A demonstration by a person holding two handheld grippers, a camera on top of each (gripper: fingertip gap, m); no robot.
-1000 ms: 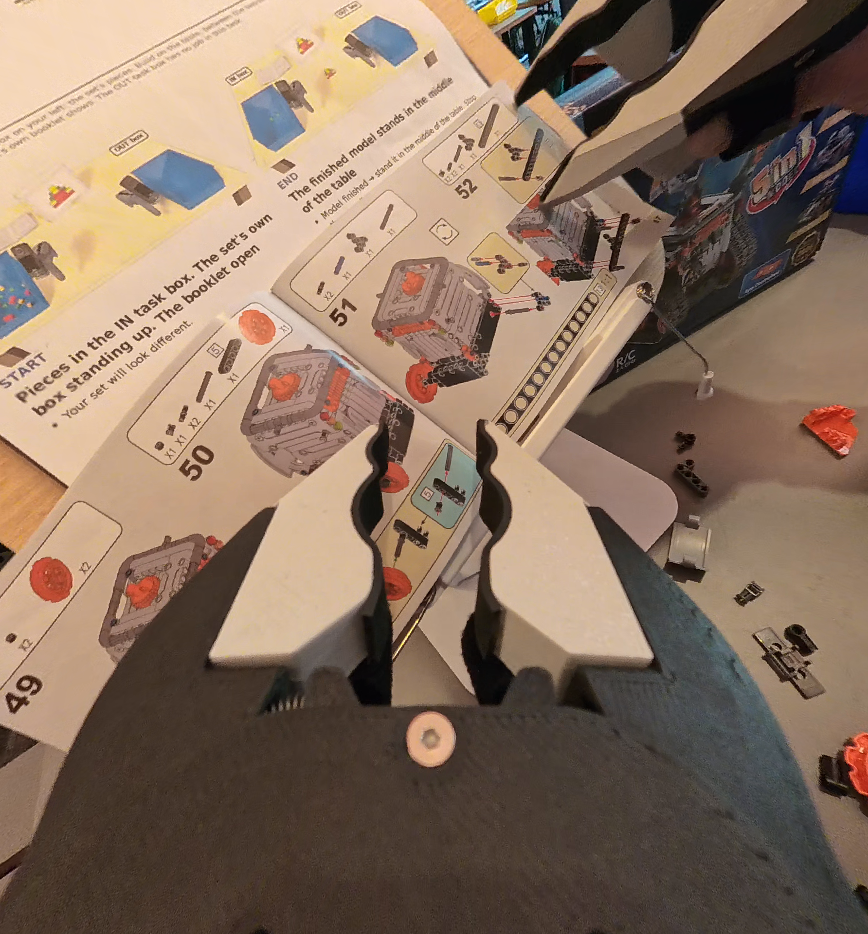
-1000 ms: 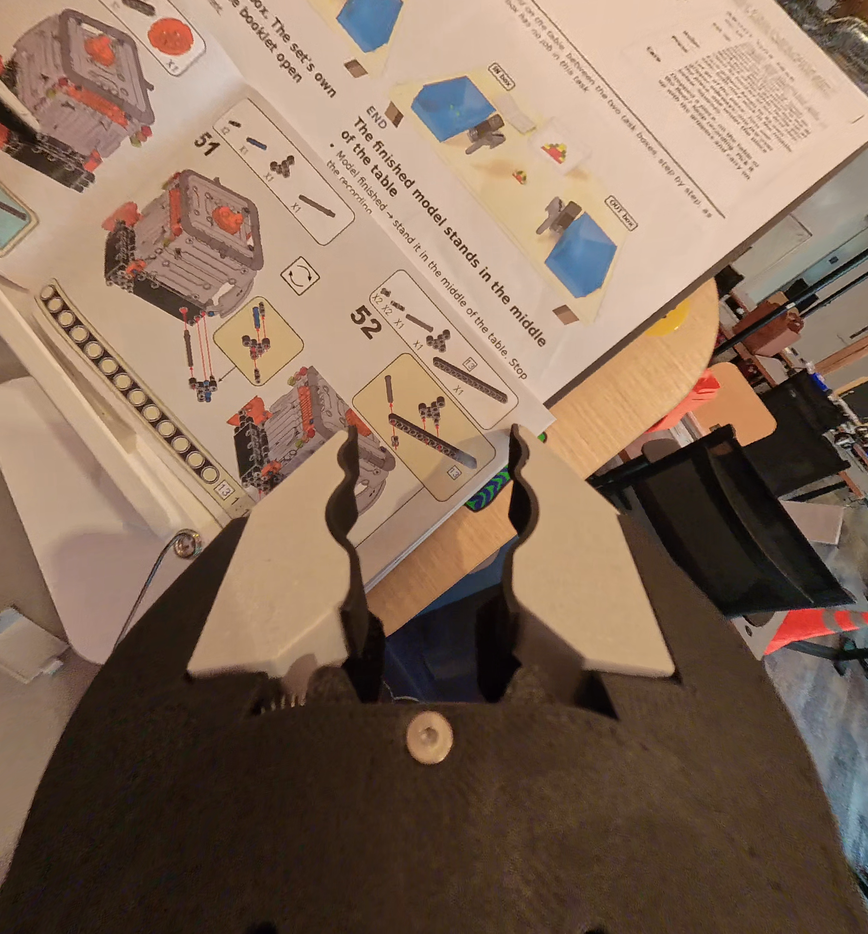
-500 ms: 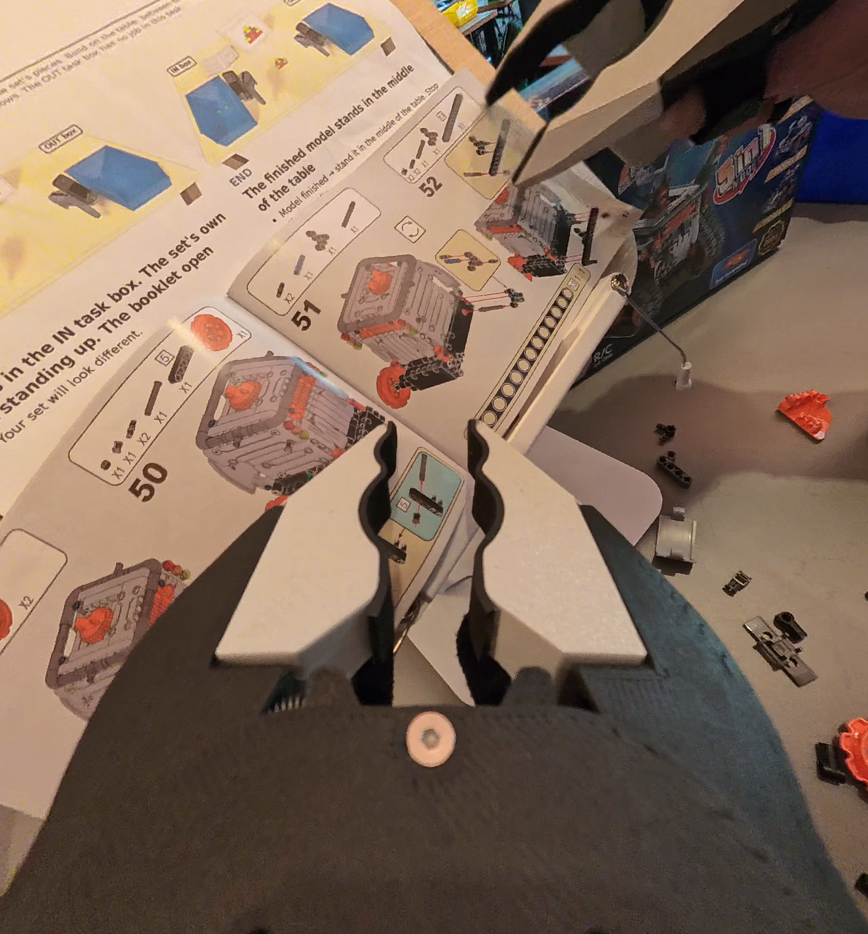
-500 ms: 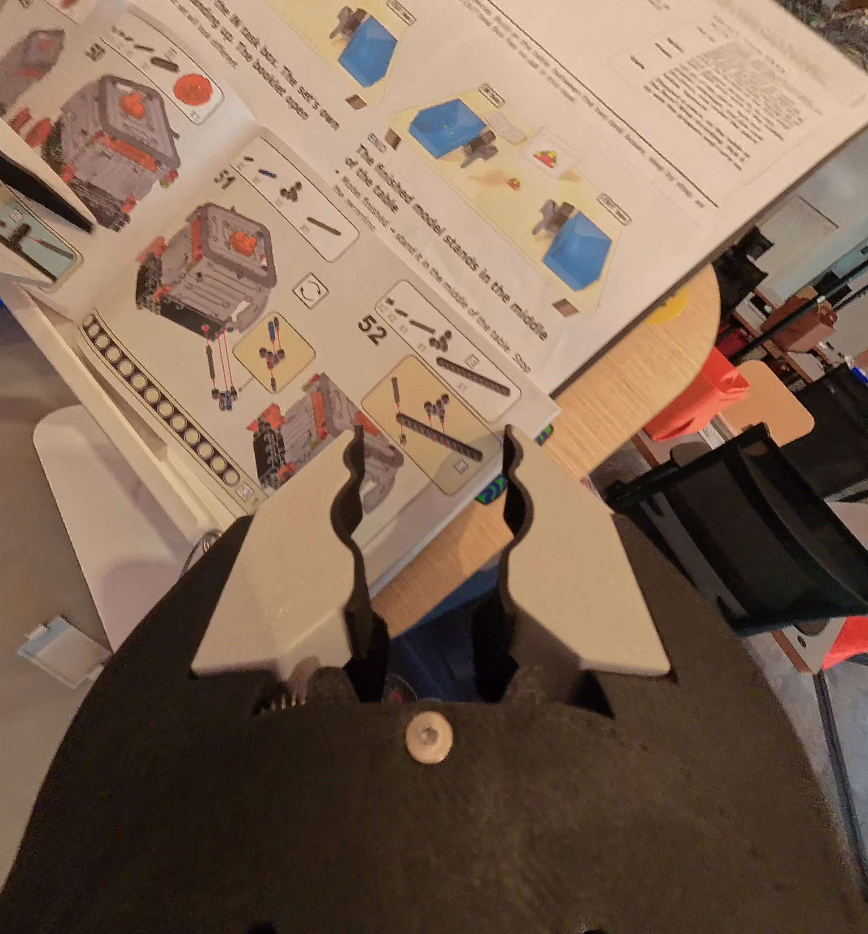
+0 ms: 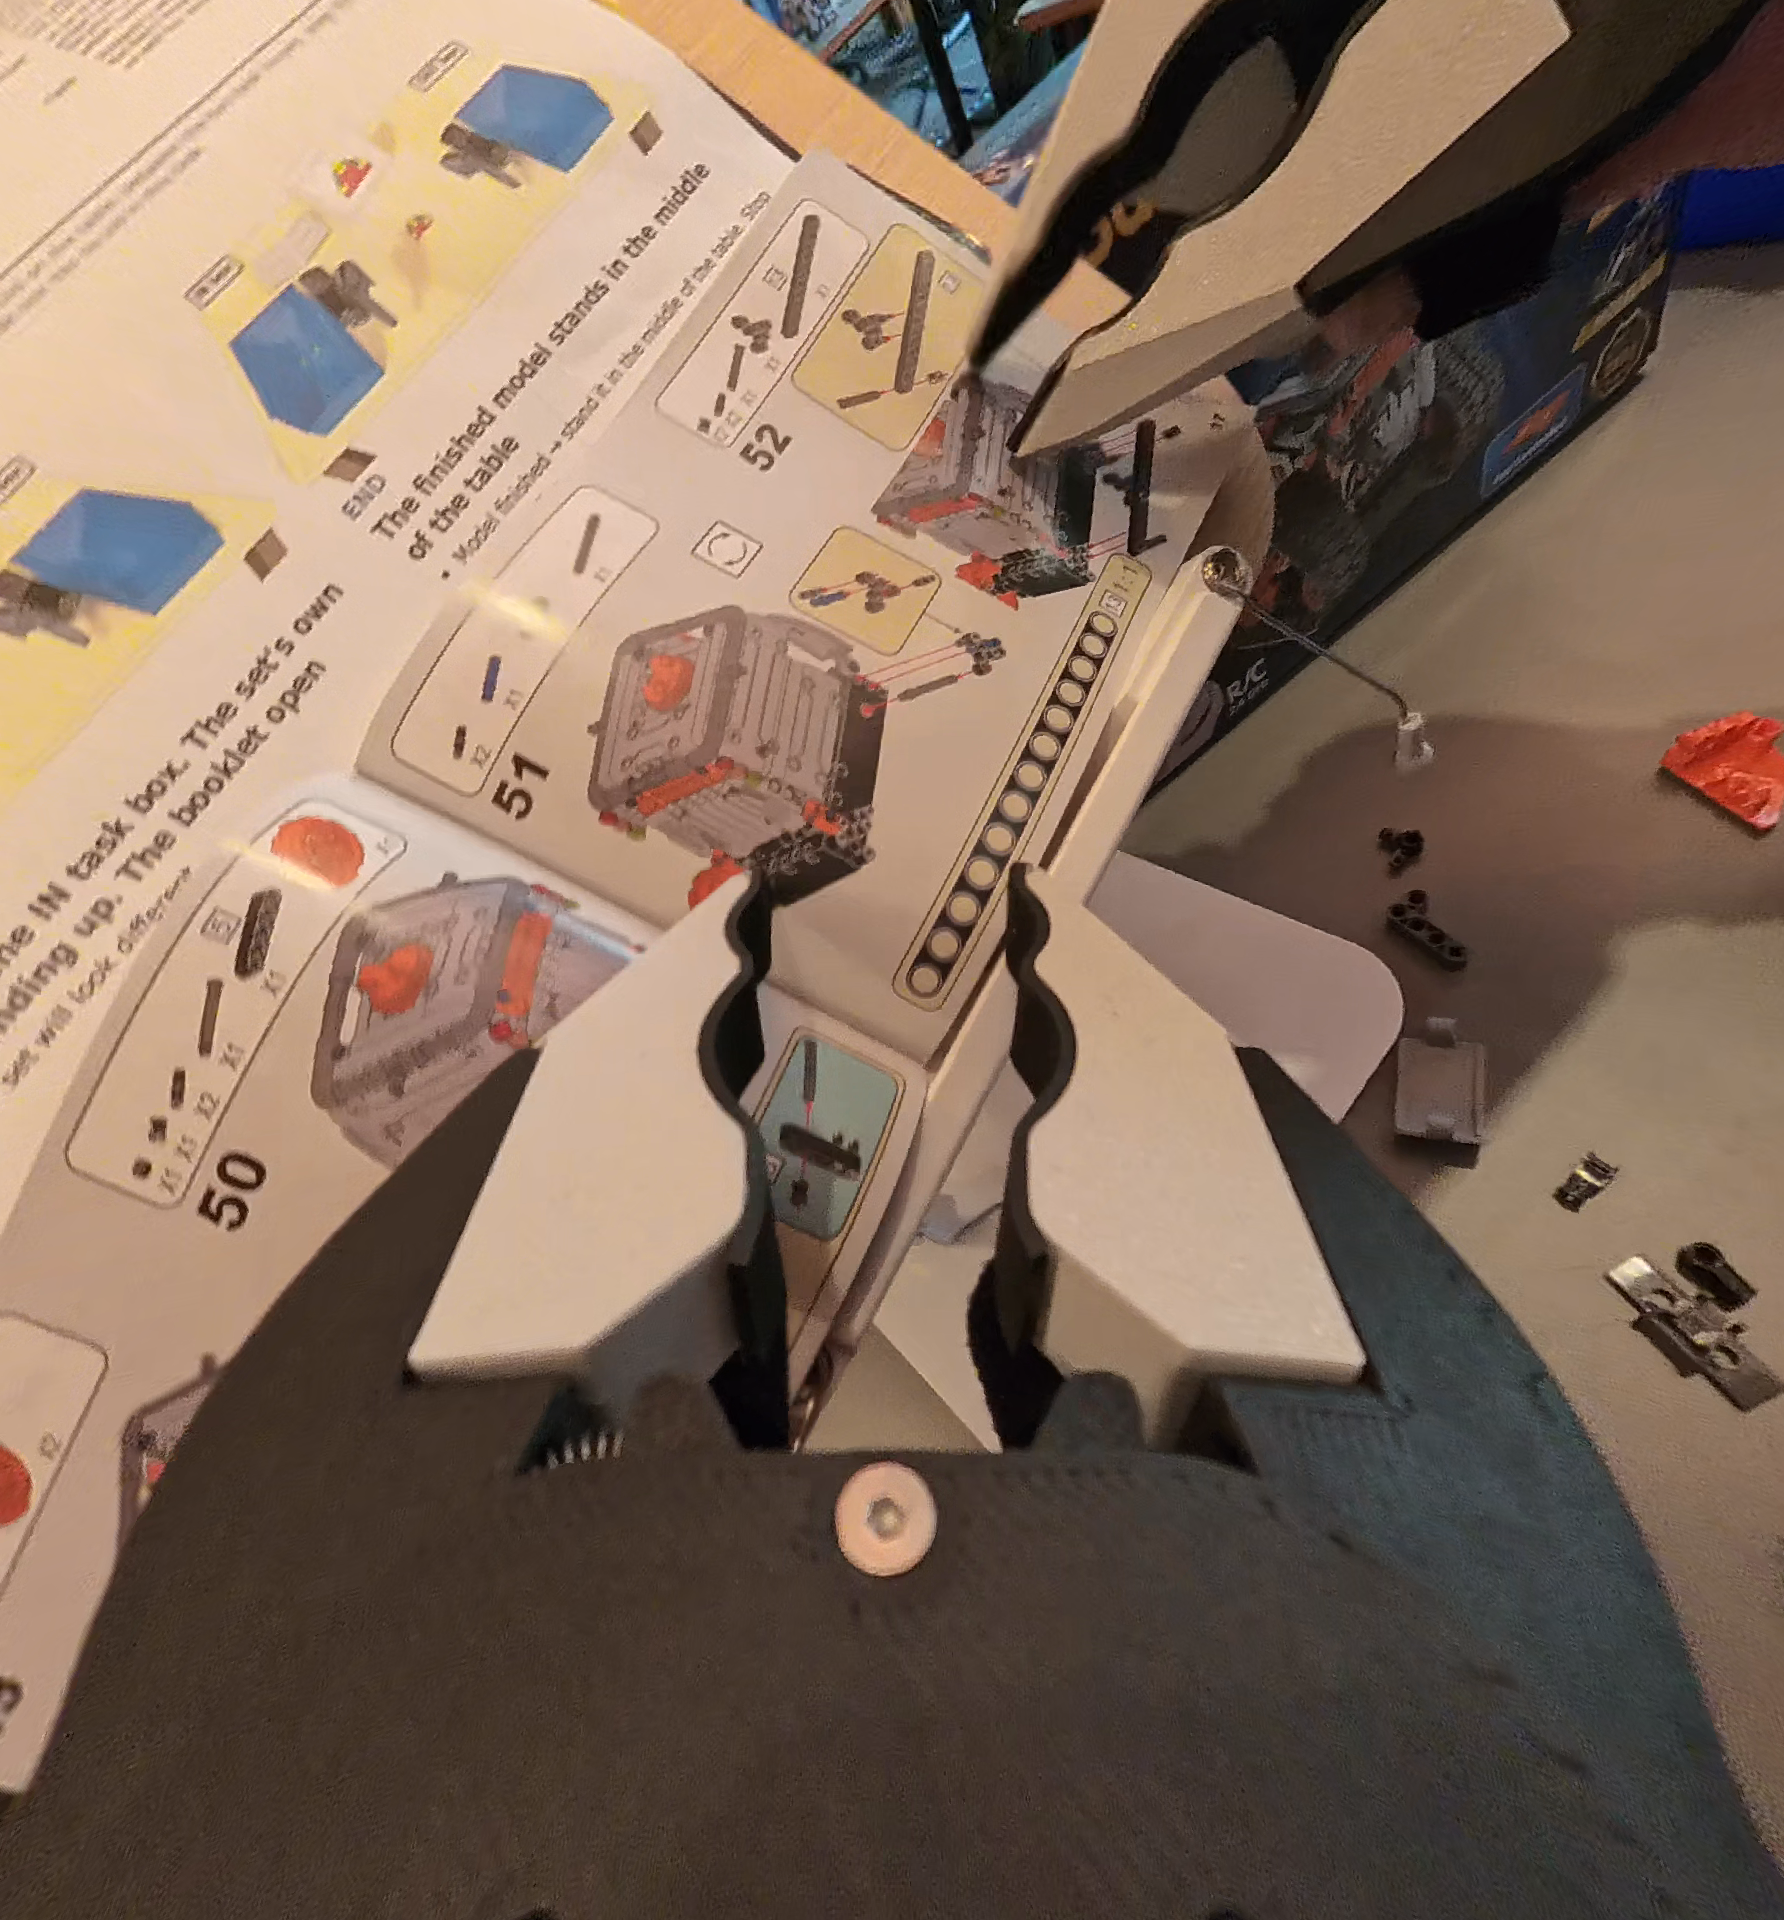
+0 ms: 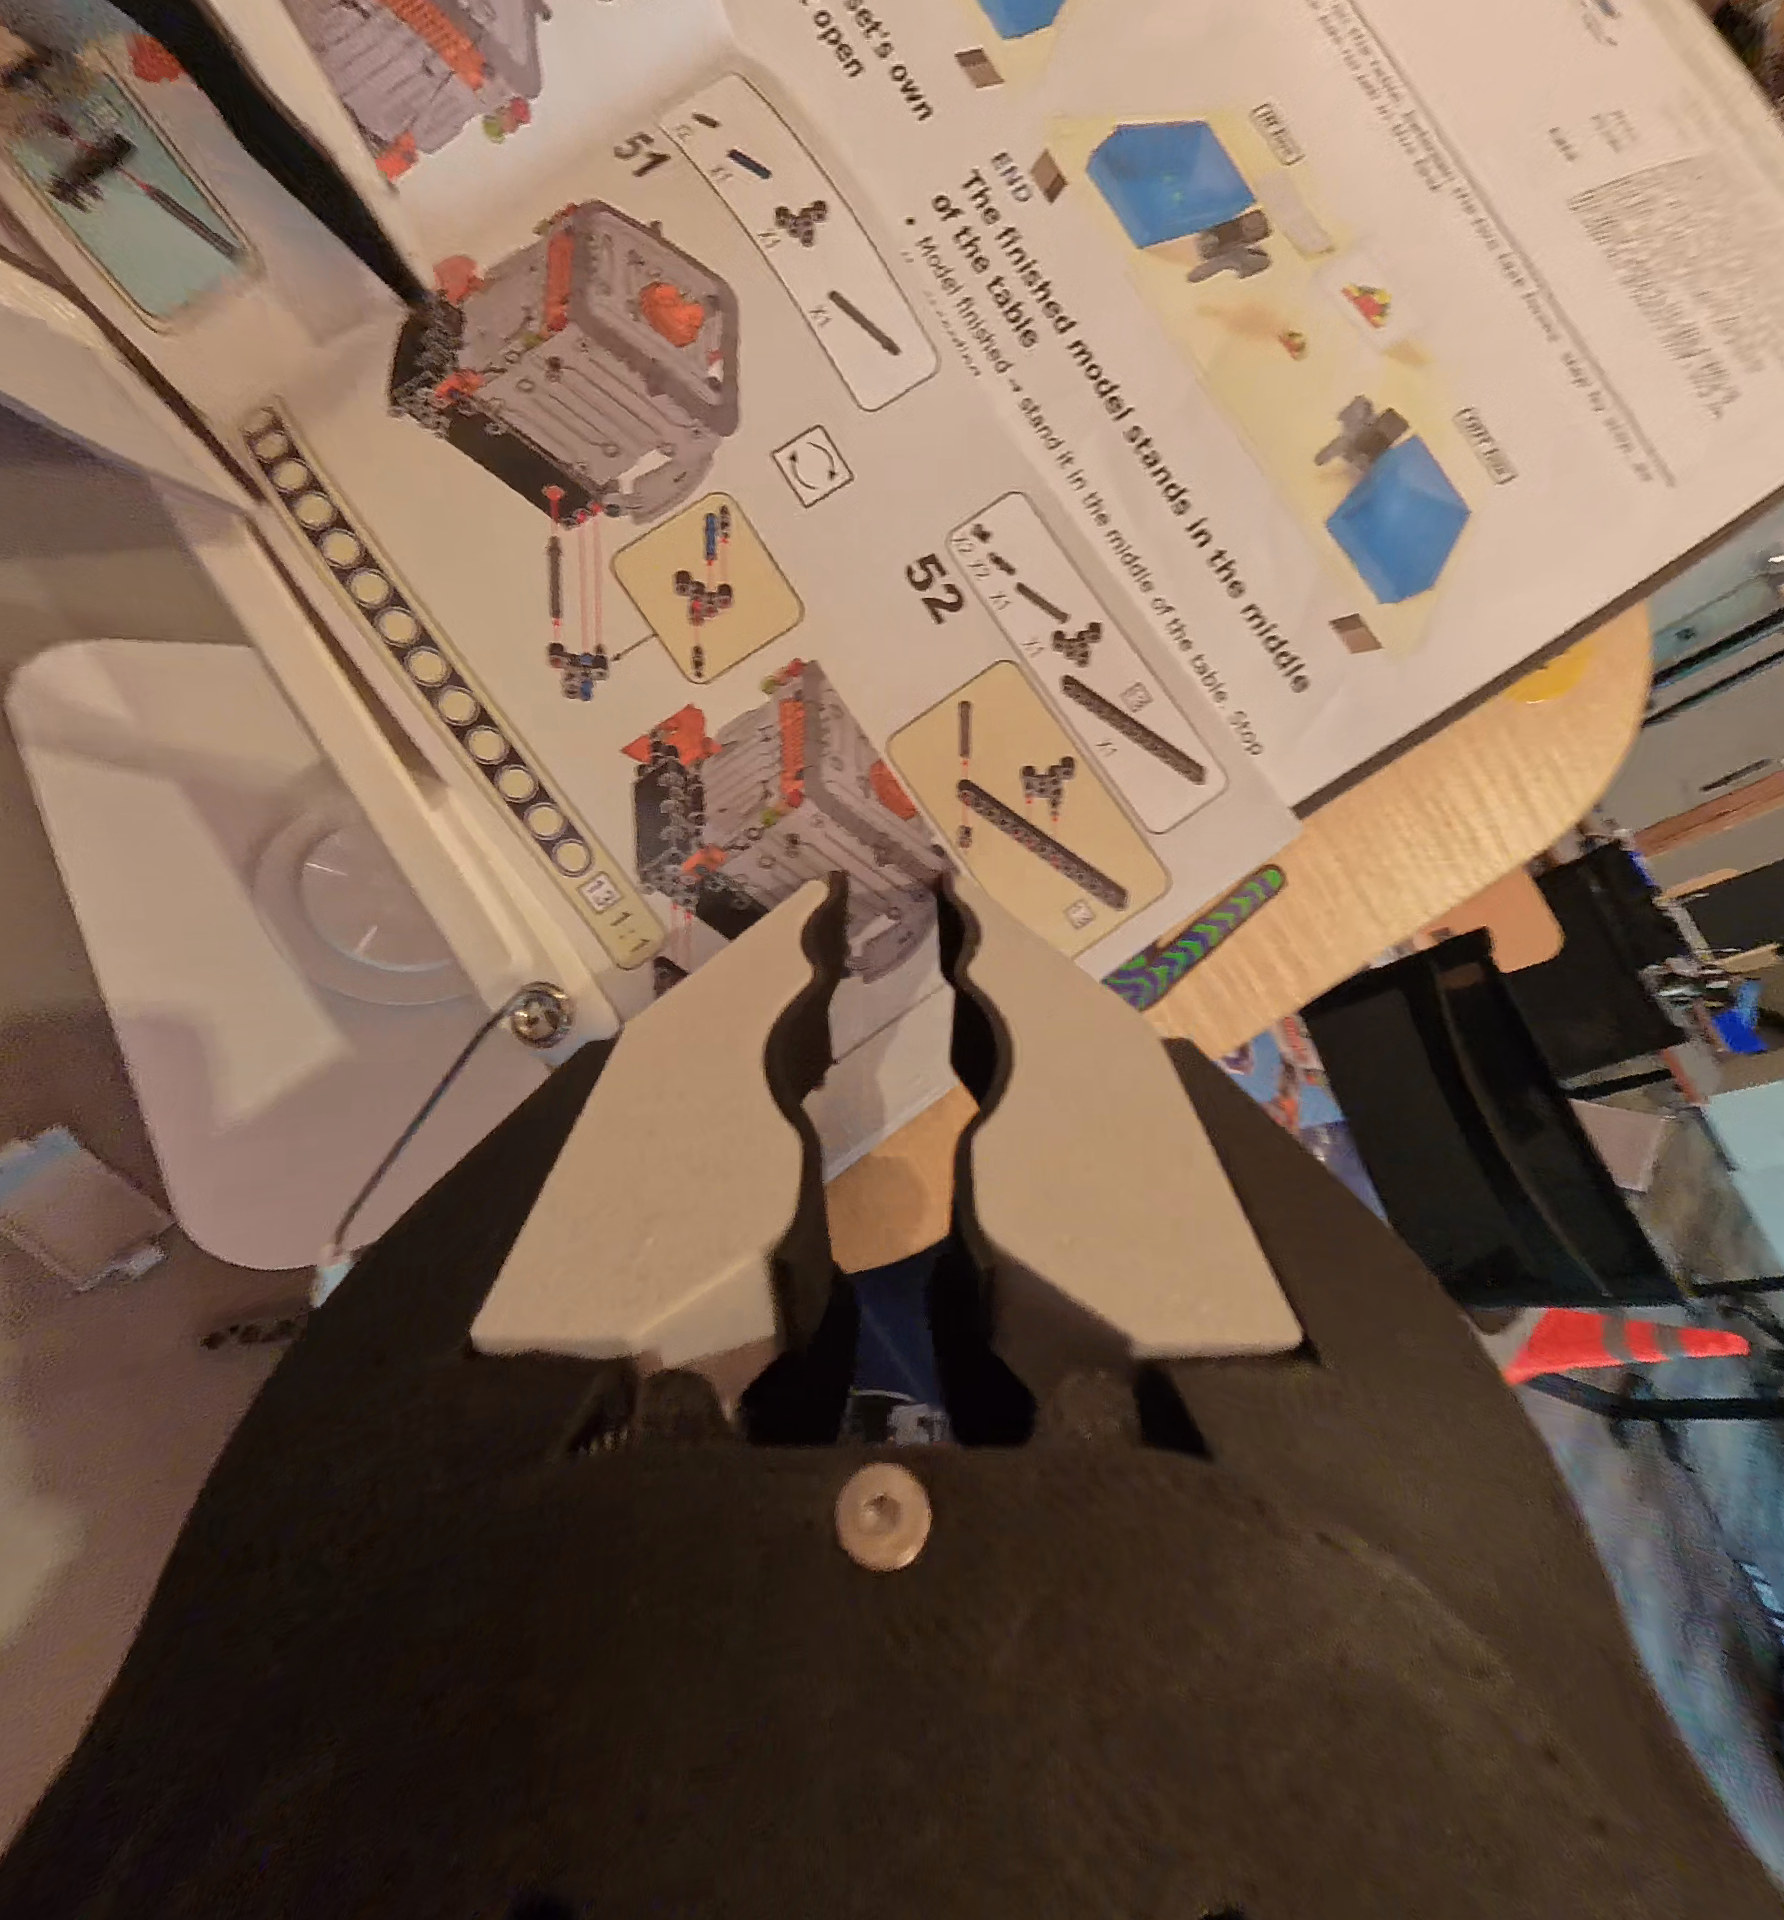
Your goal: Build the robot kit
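Observation:
An open building-instruction booklet [image 5: 659, 675] leans on a white stand [image 5: 1272, 997] and also shows in the right wrist view [image 6: 711, 520]. My left gripper [image 5: 885, 883] is open and empty, with its tips at the booklet's lower middle, near the fold. My right gripper [image 6: 890, 881] is at the outer lower corner of the right-hand page, its jaws a narrow gap apart. It also shows at the top of the left wrist view [image 5: 1002, 400], tips at the page's edge. I cannot tell whether its pads touch the paper.
A large printed sheet [image 5: 140, 312] on a wooden board [image 6: 1387, 852] stands behind the booklet. The set's dark box [image 5: 1490, 416] stands to the right. Loose parts lie on the grey table: a red piece [image 5: 1729, 769], black pieces [image 5: 1428, 930], a grey piece [image 5: 1439, 1091]. Left tips to right tips: about 12 centimeters. My left gripper's tips are some 20 centimeters from the grey piece [image 5: 1439, 1091].
My right gripper's jaws have narrowed and it has moved closer to the page corner. My left gripper's jaws have widened a little and it has shifted right along the booklet.

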